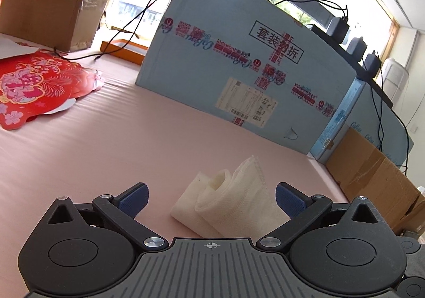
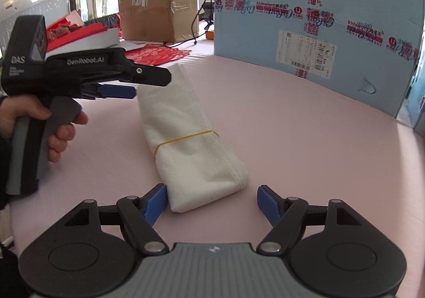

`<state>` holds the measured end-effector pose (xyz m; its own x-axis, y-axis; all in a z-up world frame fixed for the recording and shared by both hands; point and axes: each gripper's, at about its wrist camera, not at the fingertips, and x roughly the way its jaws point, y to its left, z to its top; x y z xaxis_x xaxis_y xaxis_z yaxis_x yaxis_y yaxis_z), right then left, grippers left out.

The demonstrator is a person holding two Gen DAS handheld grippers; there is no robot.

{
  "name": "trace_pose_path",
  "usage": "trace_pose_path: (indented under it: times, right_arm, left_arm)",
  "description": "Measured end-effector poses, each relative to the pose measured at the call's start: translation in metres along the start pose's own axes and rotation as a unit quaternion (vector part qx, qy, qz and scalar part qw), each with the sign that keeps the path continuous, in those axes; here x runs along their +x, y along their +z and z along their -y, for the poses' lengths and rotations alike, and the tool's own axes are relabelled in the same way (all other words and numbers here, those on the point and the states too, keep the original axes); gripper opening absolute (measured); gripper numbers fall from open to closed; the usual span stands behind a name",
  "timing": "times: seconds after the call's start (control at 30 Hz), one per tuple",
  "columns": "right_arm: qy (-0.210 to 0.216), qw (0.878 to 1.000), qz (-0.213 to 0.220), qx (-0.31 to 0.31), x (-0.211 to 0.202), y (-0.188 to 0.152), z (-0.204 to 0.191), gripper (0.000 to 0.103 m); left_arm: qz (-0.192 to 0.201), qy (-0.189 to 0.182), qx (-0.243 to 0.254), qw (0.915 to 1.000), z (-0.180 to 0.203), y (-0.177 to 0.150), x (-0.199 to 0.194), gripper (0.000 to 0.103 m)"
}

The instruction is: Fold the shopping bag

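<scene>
The white fabric shopping bag [image 2: 191,122] lies folded into a long bundle on the pink table cover [image 2: 305,144], with a yellow rubber band [image 2: 186,137] around its middle. My right gripper [image 2: 212,195] is open at the bundle's near end, with its left pad touching or nearly touching the cloth. A hand [image 2: 24,117] holds my left gripper [image 2: 148,85] at the bundle's far end. In the left wrist view the bag [image 1: 239,191] shows its loose folded end between the spread blue pads of the open left gripper [image 1: 211,194].
A large light-blue carton [image 2: 318,19] stands along the back of the table, also in the left wrist view [image 1: 239,59]. A brown cardboard box [image 2: 159,11], red paper decorations [image 1: 34,85], an orange tray [image 1: 122,50] and black cables [image 1: 132,22] lie beyond. Flat brown cardboard [image 1: 372,178] leans at the right.
</scene>
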<state>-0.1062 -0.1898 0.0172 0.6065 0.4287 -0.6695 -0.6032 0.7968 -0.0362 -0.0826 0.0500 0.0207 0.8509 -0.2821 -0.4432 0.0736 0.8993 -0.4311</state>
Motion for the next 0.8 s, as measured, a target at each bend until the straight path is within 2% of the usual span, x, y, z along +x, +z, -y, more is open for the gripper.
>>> trace_pose_path:
  times: [0.13, 0.37, 0.47, 0.6, 0.8]
  right_arm:
    - [-0.022, 0.999, 0.007, 0.031, 0.004, 0.0, 0.01, 0.082]
    - [-0.005, 0.993, 0.036, 0.109, 0.002, -0.003, 0.03, 0.078]
    - [-0.035, 0.99, 0.04, 0.127, 0.004, -0.001, 0.038, 0.074]
    - [-0.064, 0.984, 0.046, 0.162, 0.007, 0.001, 0.051, 0.072]
    - [-0.05, 0.98, 0.047, 0.185, 0.01, 0.003, 0.057, 0.072]
  left_arm:
    - [-0.009, -0.019, -0.014, 0.9997, -0.001, -0.002, 0.005, 0.103]
    - [-0.012, -0.031, -0.06, 0.9977, -0.007, -0.001, 0.013, 0.103]
    - [-0.011, -0.036, -0.08, 0.9961, -0.008, 0.0, 0.017, 0.103]
    - [-0.01, -0.032, -0.069, 0.997, -0.002, -0.001, 0.019, 0.103]
    - [-0.009, -0.024, -0.05, 0.9984, 0.006, -0.004, 0.021, 0.103]
